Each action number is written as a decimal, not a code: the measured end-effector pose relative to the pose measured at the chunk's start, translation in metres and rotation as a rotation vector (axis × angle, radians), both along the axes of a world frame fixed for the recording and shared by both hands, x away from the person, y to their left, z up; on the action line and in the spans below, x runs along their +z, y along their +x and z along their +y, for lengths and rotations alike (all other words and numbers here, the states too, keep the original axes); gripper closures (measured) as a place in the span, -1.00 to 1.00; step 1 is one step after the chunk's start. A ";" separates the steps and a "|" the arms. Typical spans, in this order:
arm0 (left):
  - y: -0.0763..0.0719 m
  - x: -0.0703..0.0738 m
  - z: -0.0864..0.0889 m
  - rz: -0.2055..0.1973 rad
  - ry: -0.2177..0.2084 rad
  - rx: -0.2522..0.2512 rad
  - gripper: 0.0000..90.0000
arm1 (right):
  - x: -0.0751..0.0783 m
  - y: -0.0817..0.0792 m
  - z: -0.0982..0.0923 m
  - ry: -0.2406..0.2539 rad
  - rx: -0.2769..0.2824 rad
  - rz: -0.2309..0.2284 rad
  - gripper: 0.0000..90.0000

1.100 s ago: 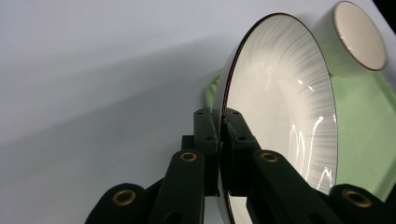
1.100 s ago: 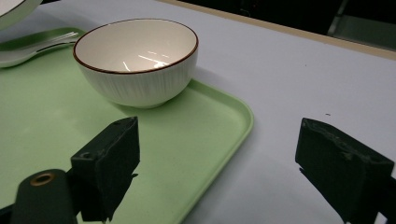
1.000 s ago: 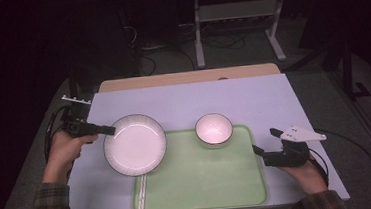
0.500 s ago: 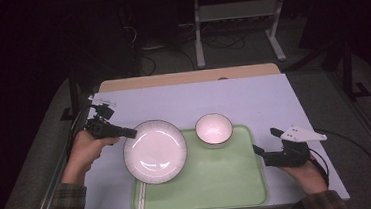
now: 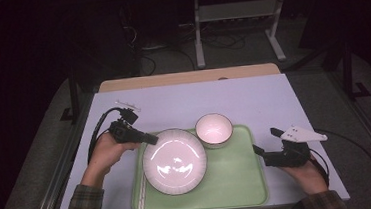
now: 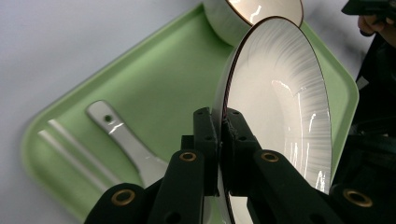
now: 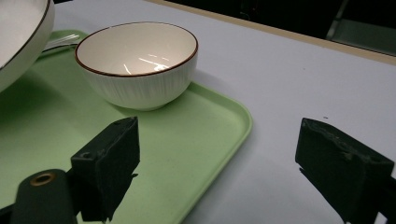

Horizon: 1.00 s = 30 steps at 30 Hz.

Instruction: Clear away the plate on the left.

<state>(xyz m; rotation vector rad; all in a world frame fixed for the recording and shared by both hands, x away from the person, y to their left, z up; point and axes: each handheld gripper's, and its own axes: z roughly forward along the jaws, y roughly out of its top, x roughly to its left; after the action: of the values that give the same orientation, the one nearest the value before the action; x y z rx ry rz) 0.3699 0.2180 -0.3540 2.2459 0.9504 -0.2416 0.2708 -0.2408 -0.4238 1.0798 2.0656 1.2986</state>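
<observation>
We had the left gripper (image 5: 148, 138) clamped on the near-left rim of the plate (image 5: 174, 160), which hung over the green tray (image 5: 239, 180), probably just clear of it, beside the bowl (image 5: 214, 130), while the right gripper (image 5: 267, 153) waited wide open.

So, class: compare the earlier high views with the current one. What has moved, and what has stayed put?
The left tool, shut on the rim of the large white ribbed plate, has carried it rightward, from the lilac table's left side to over the green plastic tray, above the spoon and chopsticks. The small white bowl and the open right tool have stayed put.
</observation>
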 end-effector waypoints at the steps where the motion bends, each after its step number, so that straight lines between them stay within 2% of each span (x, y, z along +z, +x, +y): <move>1: 0.000 -0.002 -0.003 0.001 0.003 -0.009 0.91 | 0.000 0.000 0.000 0.000 0.000 0.000 -0.71; 11: -0.003 -0.017 -0.030 0.033 0.011 -0.069 0.91 | 0.000 0.000 -0.001 0.002 0.001 -0.003 -0.71; 16: -0.003 -0.024 -0.037 0.046 0.025 -0.086 0.91 | 0.001 0.000 -0.001 0.004 0.001 -0.002 -0.71; 23: -0.002 -0.030 -0.040 0.048 0.029 -0.085 0.91 | 0.001 0.000 -0.001 0.004 0.001 -0.002 -0.71; 27: -0.001 -0.036 -0.041 0.032 0.070 -0.076 0.93 | 0.000 0.000 0.000 -0.001 0.003 -0.003 -0.71; 30: 0.000 -0.038 -0.040 0.034 0.056 -0.072 0.93 | 0.000 0.000 0.000 -0.003 0.003 -0.001 -0.71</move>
<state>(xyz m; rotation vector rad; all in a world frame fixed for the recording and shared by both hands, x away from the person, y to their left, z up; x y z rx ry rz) 0.3696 0.1781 -0.3921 2.3368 0.9056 -0.2892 0.2706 -0.2407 -0.4236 1.0758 2.0682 1.2970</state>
